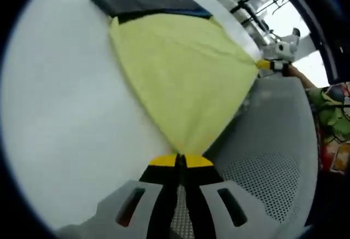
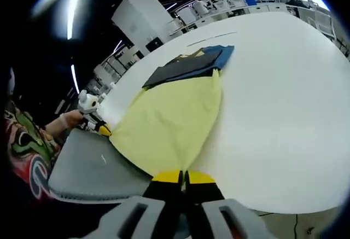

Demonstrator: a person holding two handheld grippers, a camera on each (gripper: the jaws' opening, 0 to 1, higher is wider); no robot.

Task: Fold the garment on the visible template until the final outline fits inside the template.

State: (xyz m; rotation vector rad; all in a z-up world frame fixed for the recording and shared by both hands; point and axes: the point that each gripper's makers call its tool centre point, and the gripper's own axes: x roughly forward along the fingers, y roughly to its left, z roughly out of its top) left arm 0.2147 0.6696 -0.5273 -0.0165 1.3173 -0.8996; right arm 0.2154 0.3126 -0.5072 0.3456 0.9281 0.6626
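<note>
In the left gripper view, the left gripper [image 1: 180, 161] is clenched on one corner of the yellow garment [image 1: 180, 72], which stretches across the white tabletop [image 1: 60, 113] toward the dark template [image 1: 147, 1] — the right gripper [image 1: 266, 64] grasps the other corner. In the right gripper view, the right gripper [image 2: 183, 176] pinches its garment [image 2: 169, 121] corner, the left gripper [image 2: 101, 128] holds the far corner, and the cloth reaches the template [image 2: 188, 64] on the tabletop [image 2: 284, 97].

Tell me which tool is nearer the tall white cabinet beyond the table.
Left, probably. The left tool grips the yellow garment on the side toward the white cabinet; the right tool grips the corner farther from it.
</note>
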